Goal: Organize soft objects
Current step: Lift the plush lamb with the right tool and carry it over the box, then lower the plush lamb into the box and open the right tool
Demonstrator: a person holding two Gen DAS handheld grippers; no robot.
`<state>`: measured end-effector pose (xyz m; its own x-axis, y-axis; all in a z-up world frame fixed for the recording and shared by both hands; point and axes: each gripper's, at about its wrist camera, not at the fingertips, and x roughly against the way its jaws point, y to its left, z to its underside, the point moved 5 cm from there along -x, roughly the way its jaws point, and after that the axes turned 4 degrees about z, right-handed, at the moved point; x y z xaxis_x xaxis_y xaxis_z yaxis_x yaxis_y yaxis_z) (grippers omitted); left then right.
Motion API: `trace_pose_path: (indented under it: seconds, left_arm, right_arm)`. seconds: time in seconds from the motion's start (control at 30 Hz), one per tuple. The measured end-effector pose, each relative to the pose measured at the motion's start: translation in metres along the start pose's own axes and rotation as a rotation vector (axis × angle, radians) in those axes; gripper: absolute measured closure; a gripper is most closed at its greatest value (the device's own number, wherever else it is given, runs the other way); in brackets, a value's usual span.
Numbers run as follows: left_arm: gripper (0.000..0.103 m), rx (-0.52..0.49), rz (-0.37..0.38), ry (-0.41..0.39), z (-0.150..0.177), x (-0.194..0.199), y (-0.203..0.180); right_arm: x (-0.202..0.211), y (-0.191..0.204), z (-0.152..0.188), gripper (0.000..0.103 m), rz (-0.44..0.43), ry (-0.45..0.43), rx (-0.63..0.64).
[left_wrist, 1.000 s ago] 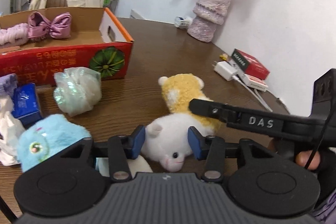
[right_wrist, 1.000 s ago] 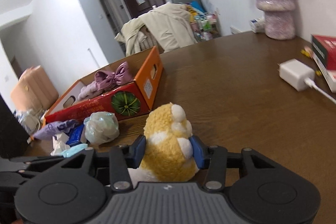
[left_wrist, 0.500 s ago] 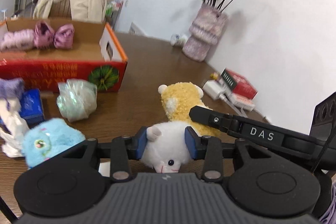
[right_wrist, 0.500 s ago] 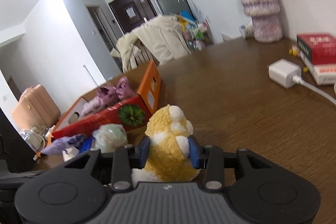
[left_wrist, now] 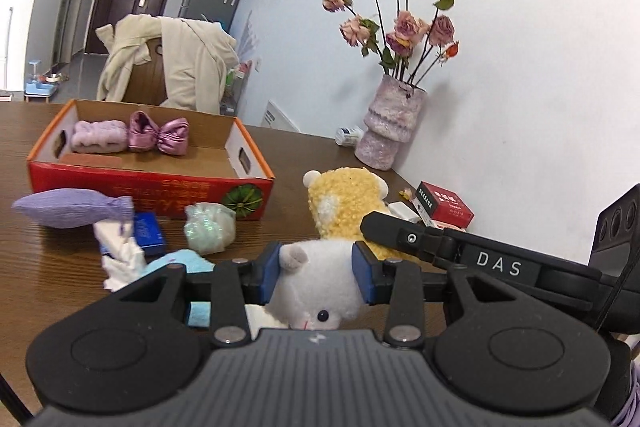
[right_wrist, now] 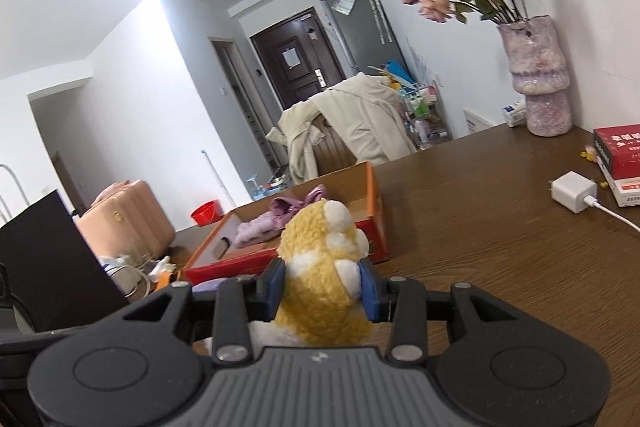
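My left gripper (left_wrist: 316,271) is shut on a white plush animal (left_wrist: 316,295), its blue pads pressing the head from both sides. My right gripper (right_wrist: 322,285) is shut on a yellow plush animal (right_wrist: 320,267), which also shows in the left wrist view (left_wrist: 344,203) just beyond the white one. Both toys hang above the brown table (right_wrist: 480,247). The open red cardboard box (left_wrist: 152,187) lies ahead to the left, with a pink bow (left_wrist: 158,137) and a pink fluffy band (left_wrist: 100,141) inside. A purple pouch (left_wrist: 72,213), a pale green bundle (left_wrist: 210,227) and a blue plush (left_wrist: 180,261) lie in front of it.
A vase of dried roses (left_wrist: 390,131) stands at the back right by the wall. Red boxes (left_wrist: 444,205) and a white charger (right_wrist: 574,191) with its cable lie along the right edge. A blue packet (left_wrist: 148,233) and white tissue (left_wrist: 120,255) lie by the pouch. A coat-draped chair (left_wrist: 176,67) stands behind the box.
Both grippers closed tighter on their toys and rose with them off the table. The box now shows from higher up, and more of the room is in sight.
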<state>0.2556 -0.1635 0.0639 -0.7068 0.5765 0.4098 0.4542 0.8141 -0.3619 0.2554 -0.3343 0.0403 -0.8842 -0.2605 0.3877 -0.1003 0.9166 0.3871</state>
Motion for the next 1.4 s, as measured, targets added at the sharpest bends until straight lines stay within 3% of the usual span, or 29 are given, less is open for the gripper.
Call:
trace_pose_path:
  seconds: [0.17,0.37,0.63,0.8,0.93,1.13,1.27,1.4]
  left_arm:
    - [0.066,0.008,-0.012,-0.024,-0.004,0.014,0.008]
    - [0.066,0.019,-0.043,-0.052,-0.033,0.0,0.025]
    - [0.066,0.052,-0.087,-0.059,-0.098,-0.064,0.069]
    - [0.066,0.088,-0.11,-0.01,-0.123,-0.121,0.106]
    - [0.067,0.122,-0.124,0.036,-0.126,-0.162,0.135]
    - [0.068,0.152,-0.133,0.121,-0.106,-0.204,0.165]
    - [0.071,0.17,-0.134,0.144,-0.095,-0.216,0.175]
    - [0.069,0.164,-0.17,0.168,-0.089,-0.223,0.182]
  right_arm:
    - [0.004,0.02,0.001,0.065,-0.011,0.0,0.016]
    - [-0.016,0.031,-0.015,0.065,-0.021,-0.003,0.01]
    - [-0.092,0.032,-0.071,0.065,-0.018,-0.011,-0.016]
    - [-0.161,0.023,-0.097,0.065,0.013,0.034,-0.04]
    - [-0.21,0.007,-0.098,0.065,0.032,0.087,-0.094]
    - [-0.261,-0.019,-0.074,0.065,0.075,0.163,-0.141]
    - [-0.276,-0.025,-0.059,0.065,0.116,0.185,-0.119]
    - [-0.278,-0.02,-0.056,0.065,0.161,0.152,-0.058]
